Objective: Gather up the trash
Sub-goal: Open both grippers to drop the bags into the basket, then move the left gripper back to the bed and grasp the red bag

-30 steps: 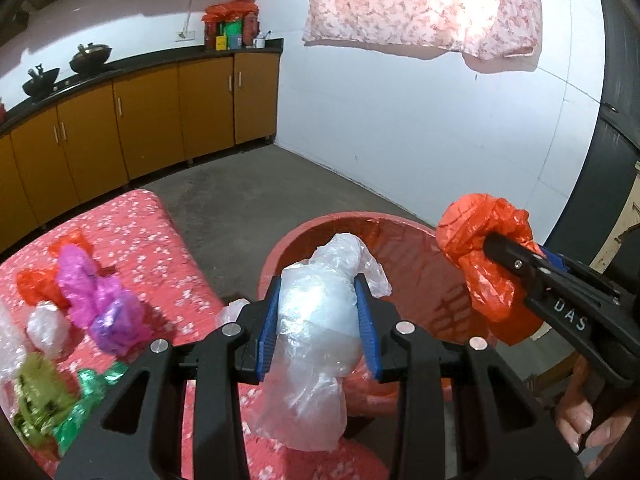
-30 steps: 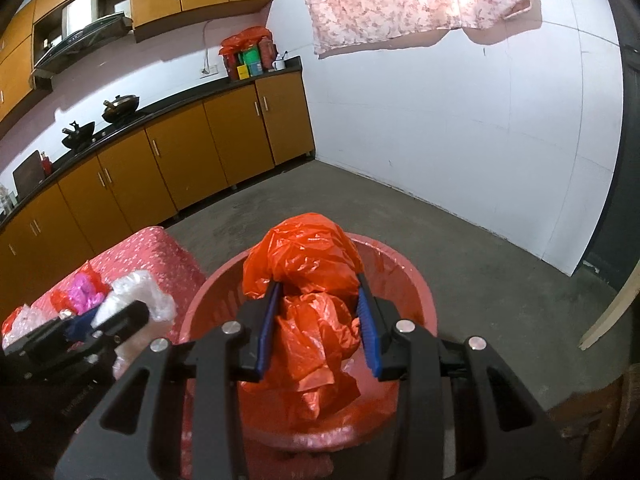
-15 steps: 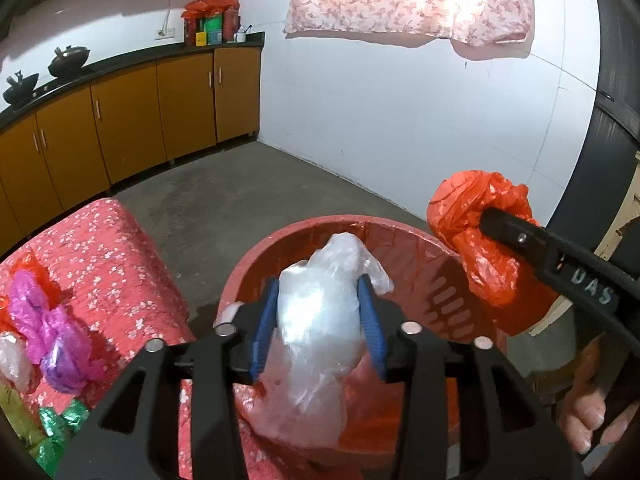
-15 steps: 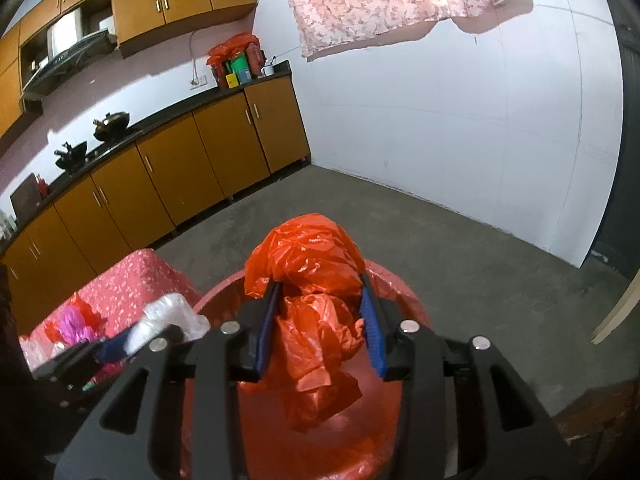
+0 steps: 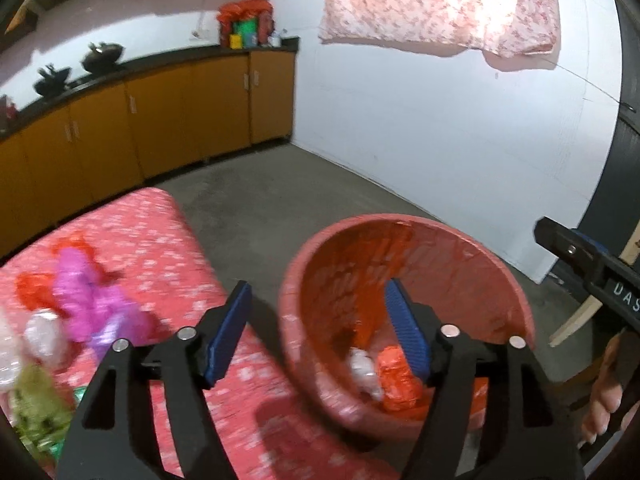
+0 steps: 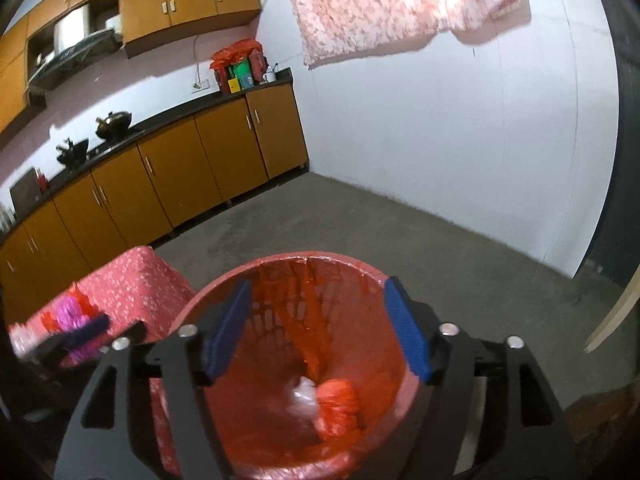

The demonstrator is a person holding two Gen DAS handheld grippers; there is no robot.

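Right, both sets of tongs are spreading apart with nothing between the blue pads: your left tongs [image 5: 318, 328] straddle the near rim of the red bin [image 5: 496, 268], your right tongs [image 6: 316, 328] hang over its mouth. The clear bag [image 6: 302, 398] and the orange bag [image 6: 338, 404] lie together at the bottom of the bin, so those two are home. Now watch the risks. Your left tongs sit low and close to that rim; swing back toward the bench [image 5: 168, 236] carelessly and a finger could clip the bin wall and tip or shove it, since it looks light and stands just beside the bench edge. More trash waits on the bench: the purple bag [image 5: 86, 300], a red bag [image 5: 32, 286], a green bag [image 5: 34, 398] and a small clear one beside them. They're bunched tight and touching, so a wide grab may snag two at once or drag a neighbour off the cloth onto the floor. Thin plastic also slips and clings to pads; pinch the bulk, not a loose flap, or it could slide free before you reach the bin.
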